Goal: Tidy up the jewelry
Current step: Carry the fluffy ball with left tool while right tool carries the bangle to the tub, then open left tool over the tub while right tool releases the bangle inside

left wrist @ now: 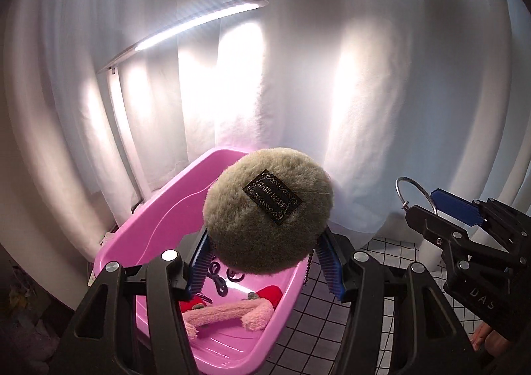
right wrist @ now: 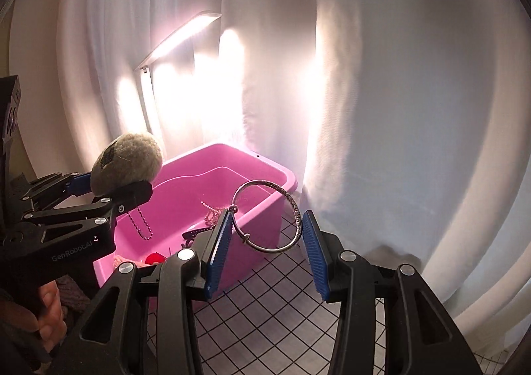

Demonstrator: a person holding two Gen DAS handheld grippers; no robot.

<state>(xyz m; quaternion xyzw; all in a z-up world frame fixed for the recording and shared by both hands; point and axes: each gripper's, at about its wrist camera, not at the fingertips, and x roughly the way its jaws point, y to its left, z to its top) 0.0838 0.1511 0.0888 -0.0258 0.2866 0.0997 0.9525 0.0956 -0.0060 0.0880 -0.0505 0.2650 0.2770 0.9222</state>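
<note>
My left gripper [left wrist: 265, 262] is shut on a round, fuzzy grey-green pouch [left wrist: 268, 211] with a dark woven label, held up above a pink plastic tub [left wrist: 156, 219]. A bead chain [right wrist: 141, 220] dangles from the pouch. My right gripper [right wrist: 264, 238] is shut on a silver bangle [right wrist: 267, 216], its blue pads pressing on both sides of the ring. The bangle [left wrist: 415, 193] also shows at the right of the left wrist view, in the right gripper [left wrist: 428, 205]. The pouch [right wrist: 127, 162] and the left gripper [right wrist: 109, 187] hang over the tub [right wrist: 232, 169] in the right wrist view.
Inside the tub lie a pink fluffy headband [left wrist: 229, 310], a red item [left wrist: 272, 295], dark hair ties [left wrist: 219, 275] and a bead necklace [right wrist: 212, 210]. A lit lamp bar [left wrist: 199, 23] hangs over white curtains [left wrist: 365, 92]. A white cloth with a black grid [right wrist: 265, 308] covers the table.
</note>
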